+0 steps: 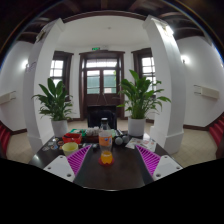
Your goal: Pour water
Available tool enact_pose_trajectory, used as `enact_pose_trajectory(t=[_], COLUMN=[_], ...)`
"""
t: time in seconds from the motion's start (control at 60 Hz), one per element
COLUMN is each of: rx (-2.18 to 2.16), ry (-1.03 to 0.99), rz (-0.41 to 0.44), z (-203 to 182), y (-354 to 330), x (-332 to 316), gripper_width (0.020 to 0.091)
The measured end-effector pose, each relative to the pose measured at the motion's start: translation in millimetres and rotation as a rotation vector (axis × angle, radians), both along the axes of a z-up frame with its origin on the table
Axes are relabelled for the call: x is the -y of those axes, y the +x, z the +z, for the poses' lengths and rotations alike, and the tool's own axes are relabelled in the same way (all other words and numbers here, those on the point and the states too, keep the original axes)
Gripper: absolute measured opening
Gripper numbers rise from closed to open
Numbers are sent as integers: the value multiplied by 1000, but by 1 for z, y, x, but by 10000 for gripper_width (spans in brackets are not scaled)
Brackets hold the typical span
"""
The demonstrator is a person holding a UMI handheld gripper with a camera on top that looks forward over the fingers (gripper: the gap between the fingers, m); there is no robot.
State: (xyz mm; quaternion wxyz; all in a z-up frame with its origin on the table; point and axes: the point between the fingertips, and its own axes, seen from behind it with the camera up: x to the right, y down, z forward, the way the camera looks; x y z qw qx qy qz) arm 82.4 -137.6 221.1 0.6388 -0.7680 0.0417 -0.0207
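A clear plastic bottle (106, 140) with orange drink in its lower part and a white label stands upright on a dark table (110, 172), on a small red coaster or base. It is just ahead of my gripper (106, 162), centred between the two fingers but beyond their tips. My fingers, with magenta pads (148, 160), are spread wide apart, one on each side, and hold nothing. A yellow cup or bowl (70, 148) sits left of the bottle.
Small items crowd the table's far edge: red and green objects (72, 139) at left, dark round things (122, 140) at right. Two potted plants (138, 100) flank a dark wooden door (101, 78) beyond. White pillars (166, 85) rise at both sides.
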Motion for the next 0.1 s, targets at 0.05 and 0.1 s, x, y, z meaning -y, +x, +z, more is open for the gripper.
enact_pose_trajectory(t=[0.05,0.1], rx=[2,8], ry=[19,32], rz=[-25,-43], z=[6,10], y=[4,8], x=[3,3], gripper_width=[848,845])
